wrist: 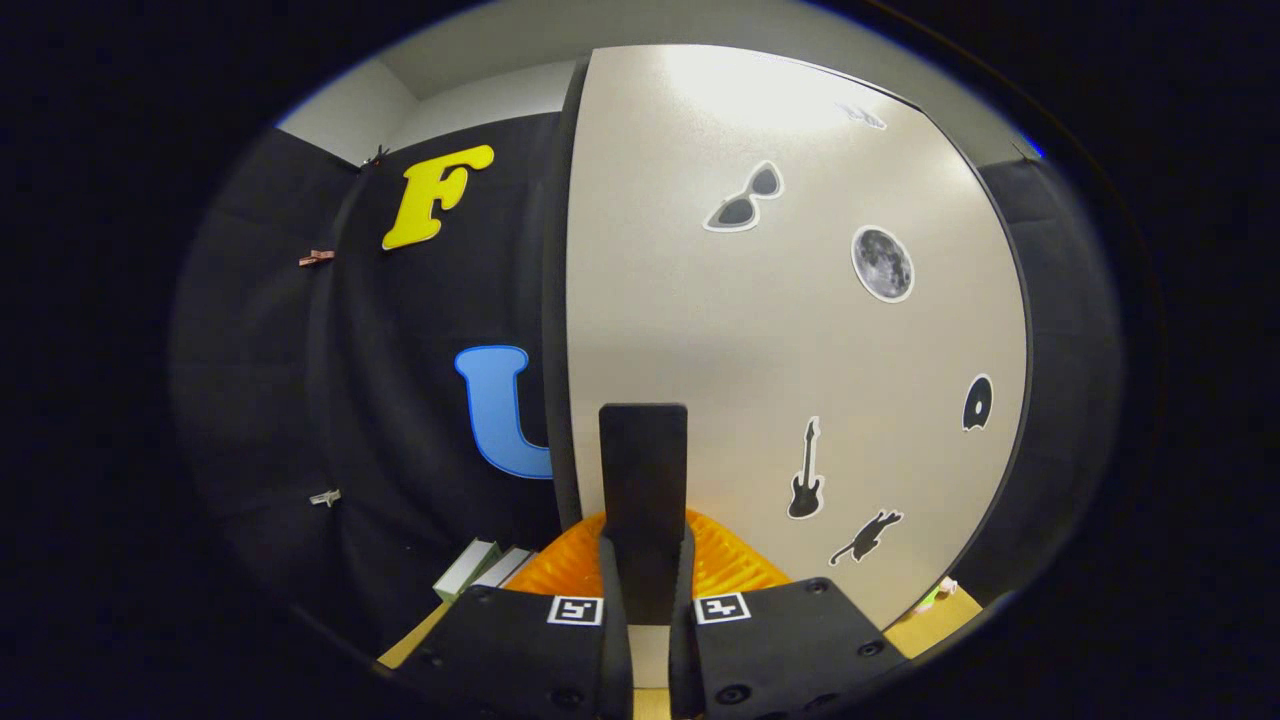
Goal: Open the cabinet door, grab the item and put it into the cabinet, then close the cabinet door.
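The cabinet door (780, 330) is a pale panel with several dark stickers, and it stands close in front of me. A flat black handle (643, 450) sticks up from between my fingers. My gripper (643, 545) is shut on this handle, with one finger pressing on each side of it. The door's dark left edge (557, 300) stands against the booth wall behind. Whether the door stands ajar I cannot tell.
Two small pale boxes (482, 566) lie on the wooden table (415, 640) to the left of the door and fingers. A small green and white thing (935, 595) lies by the door's lower right corner. The black booth wall (400, 400) stands on both sides.
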`<state>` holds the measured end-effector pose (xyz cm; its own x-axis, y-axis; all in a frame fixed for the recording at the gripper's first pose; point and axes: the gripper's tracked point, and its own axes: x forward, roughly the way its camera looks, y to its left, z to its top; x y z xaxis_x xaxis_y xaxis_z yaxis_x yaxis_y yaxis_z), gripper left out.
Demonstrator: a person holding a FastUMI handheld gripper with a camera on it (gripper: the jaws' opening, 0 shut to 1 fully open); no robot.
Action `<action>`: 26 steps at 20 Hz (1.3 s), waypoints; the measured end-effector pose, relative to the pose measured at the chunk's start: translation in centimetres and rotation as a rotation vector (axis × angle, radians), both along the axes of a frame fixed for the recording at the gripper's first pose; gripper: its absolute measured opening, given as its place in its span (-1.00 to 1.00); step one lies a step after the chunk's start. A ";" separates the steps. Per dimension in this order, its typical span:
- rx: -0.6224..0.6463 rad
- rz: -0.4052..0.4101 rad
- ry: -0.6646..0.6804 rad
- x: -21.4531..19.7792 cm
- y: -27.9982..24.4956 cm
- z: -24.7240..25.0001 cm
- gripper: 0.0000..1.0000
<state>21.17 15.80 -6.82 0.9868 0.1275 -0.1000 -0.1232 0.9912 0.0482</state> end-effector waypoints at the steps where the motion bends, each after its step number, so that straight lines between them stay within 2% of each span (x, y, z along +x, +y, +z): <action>1: 0.014 0.013 0.001 -1.1 -0.1 0.2 -0.64; 8: 0.051 0.125 -0.002 -9.2 -3.4 0.7 -0.64; 12: 0.048 0.166 0.015 -10.8 -4.1 1.0 -0.64; 20: 0.056 0.178 0.028 -13.6 -6.9 1.5 -0.64; 26: 0.056 0.152 0.027 -15.0 -9.2 1.8 -0.65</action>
